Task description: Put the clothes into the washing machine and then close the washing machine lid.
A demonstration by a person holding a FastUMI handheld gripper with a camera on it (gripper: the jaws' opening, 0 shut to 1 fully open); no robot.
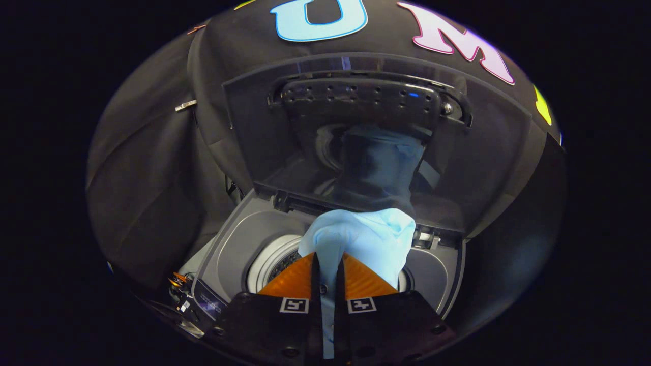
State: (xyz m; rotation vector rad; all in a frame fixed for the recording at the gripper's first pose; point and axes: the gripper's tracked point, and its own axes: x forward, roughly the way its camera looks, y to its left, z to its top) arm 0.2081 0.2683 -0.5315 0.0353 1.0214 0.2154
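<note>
— Grey plastic all round, was it? What did the washing machine (234, 244) look like from the gripper view?

— It sat low ahead, top-loading, with its lid (488, 152) standing upright behind the opening, so the closing step was not yet done. The dark glass of that lid mirrored the cloth below it.

— And the drum?

— The drum mouth (269, 259) lay just beyond and beneath the fingers, a pale ring with perforated metal inside, partly hidden by the cloth.

— Where was the garment?

— The light blue garment (366, 239) was bunched just ahead of the fingertips and hung over the opening. A strip of it ran back down the narrow gap between the fingers.

— So the gripper (328, 264) had it?

— Yes. The fingers stood nearly closed, both pressed against that strip, pinching it.

— Which way did the cloth lie from the drum?

— Directly above it, I judged; its long axis ran forward along the fingers and drooped toward the hole. Lowering and letting go looked like the move called for, with the right-hand fold near the rim a possible snag.
</note>
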